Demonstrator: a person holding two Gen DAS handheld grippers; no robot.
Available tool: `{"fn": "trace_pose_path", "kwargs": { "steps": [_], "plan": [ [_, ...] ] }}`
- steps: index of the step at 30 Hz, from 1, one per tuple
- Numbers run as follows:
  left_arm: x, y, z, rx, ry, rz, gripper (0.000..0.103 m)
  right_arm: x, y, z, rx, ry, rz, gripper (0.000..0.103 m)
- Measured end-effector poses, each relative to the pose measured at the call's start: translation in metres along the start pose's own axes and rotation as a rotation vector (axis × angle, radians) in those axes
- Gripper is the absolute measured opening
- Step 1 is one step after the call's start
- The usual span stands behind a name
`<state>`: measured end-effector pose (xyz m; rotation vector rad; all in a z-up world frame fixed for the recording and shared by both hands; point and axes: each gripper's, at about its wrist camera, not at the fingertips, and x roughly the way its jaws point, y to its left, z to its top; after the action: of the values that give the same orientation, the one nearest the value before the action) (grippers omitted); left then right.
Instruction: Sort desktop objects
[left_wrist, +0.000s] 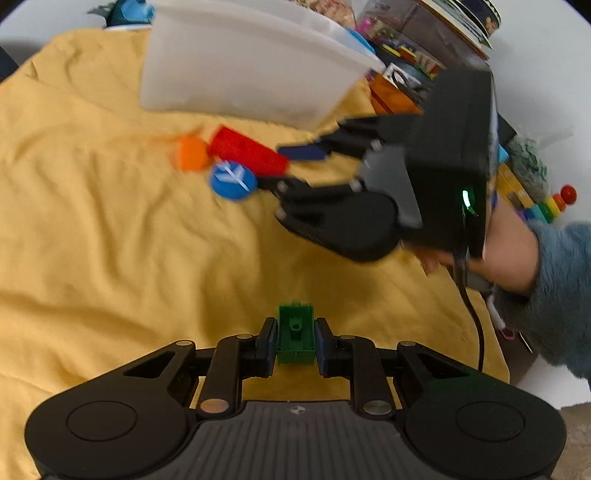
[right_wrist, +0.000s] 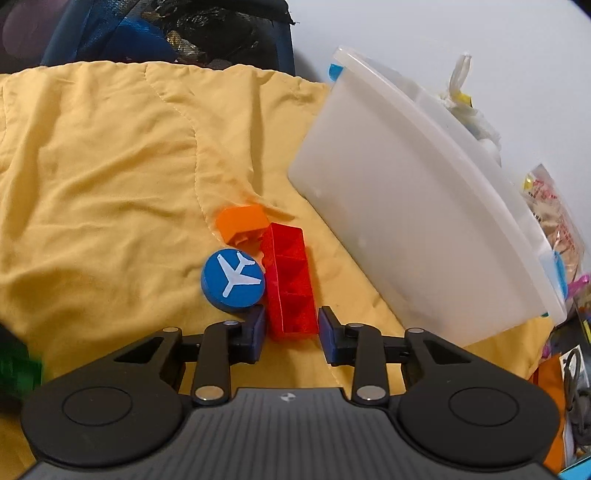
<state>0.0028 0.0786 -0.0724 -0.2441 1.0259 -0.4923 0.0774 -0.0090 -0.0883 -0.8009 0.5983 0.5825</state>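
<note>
1. Red block (right_wrist: 291, 280) lies on the yellow cloth (right_wrist: 110, 166) by the white bin (right_wrist: 406, 221), between the spread right tongs (right_wrist: 291, 328), ungripped.
2. Left tongs (left_wrist: 295, 339) clamp a green block (left_wrist: 295, 336).
3. Orange block (right_wrist: 242, 223) and blue disc (right_wrist: 232, 280) remain unsorted.

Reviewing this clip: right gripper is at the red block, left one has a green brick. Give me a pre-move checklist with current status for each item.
1. Left gripper clamped on the green brick: ok.
2. Right gripper straddles the near end of the red block, jaws open: ok.
3. Pads touching the red block: cannot tell; a small gap shows on the right side.
4. Blue airplane disc clear of the jaws: not ok, it sits against the left finger.
5. Orange block clear of the grasp: ok, it lies at the far end.
6. White bin open to receive: cannot tell.
</note>
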Motion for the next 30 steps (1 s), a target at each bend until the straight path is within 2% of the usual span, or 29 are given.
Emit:
{"fn": "trace_pose_path", "kwargs": {
  "steps": [2, 4, 6, 7, 10, 12, 15, 19, 21, 23, 24, 26, 30],
  "plan": [
    [0.004, -0.002, -0.004, -0.002, -0.004, 0.011, 0.024, -0.007, -0.008, 0.000, 0.063, 0.017, 0.030, 0.032],
    [0.001, 0.000, -0.004, 0.002, -0.027, 0.035, 0.026, -0.021, -0.022, -0.005, 0.193, 0.032, 0.088, 0.030],
    [-0.004, 0.000, -0.004, 0.021, -0.050, 0.092, 0.036, -0.035, -0.038, -0.016, 0.354, 0.065, 0.179, 0.030],
    [-0.009, 0.000, -0.003, 0.038, -0.065, 0.130, 0.045, -0.042, -0.046, -0.024, 0.442, 0.081, 0.229, 0.030],
    [-0.022, -0.006, -0.004, 0.112, -0.112, 0.213, 0.047, -0.051, -0.062, -0.054, 0.702, 0.141, 0.397, 0.030],
    [-0.026, -0.011, -0.005, 0.163, -0.137, 0.267, 0.047, -0.050, -0.067, -0.071, 0.829, 0.174, 0.459, 0.030],
    [-0.032, -0.028, -0.012, 0.273, -0.168, 0.295, 0.049, -0.051, -0.069, -0.086, 0.876, 0.173, 0.442, 0.030],
    [-0.026, -0.044, -0.019, 0.339, -0.151, 0.311, 0.049, -0.056, -0.076, -0.099, 0.944, 0.157, 0.356, 0.033],
    [-0.019, -0.044, -0.021, 0.320, -0.124, 0.308, 0.049, -0.059, -0.080, -0.105, 0.963, 0.148, 0.278, 0.040],
    [-0.015, -0.042, -0.023, 0.292, -0.119, 0.297, 0.049, -0.064, -0.083, -0.107, 0.968, 0.136, 0.236, 0.040],
    [-0.015, -0.041, -0.023, 0.289, -0.122, 0.301, 0.049, -0.070, -0.081, -0.102, 0.911, 0.120, 0.190, 0.040],
    [-0.015, -0.041, -0.024, 0.285, -0.124, 0.315, 0.049, -0.083, -0.068, -0.087, 0.714, 0.076, 0.070, 0.040],
    [-0.013, -0.041, -0.024, 0.277, -0.127, 0.318, 0.049, -0.095, -0.029, -0.059, 0.371, 0.012, 0.036, 0.038]
  ]
}}
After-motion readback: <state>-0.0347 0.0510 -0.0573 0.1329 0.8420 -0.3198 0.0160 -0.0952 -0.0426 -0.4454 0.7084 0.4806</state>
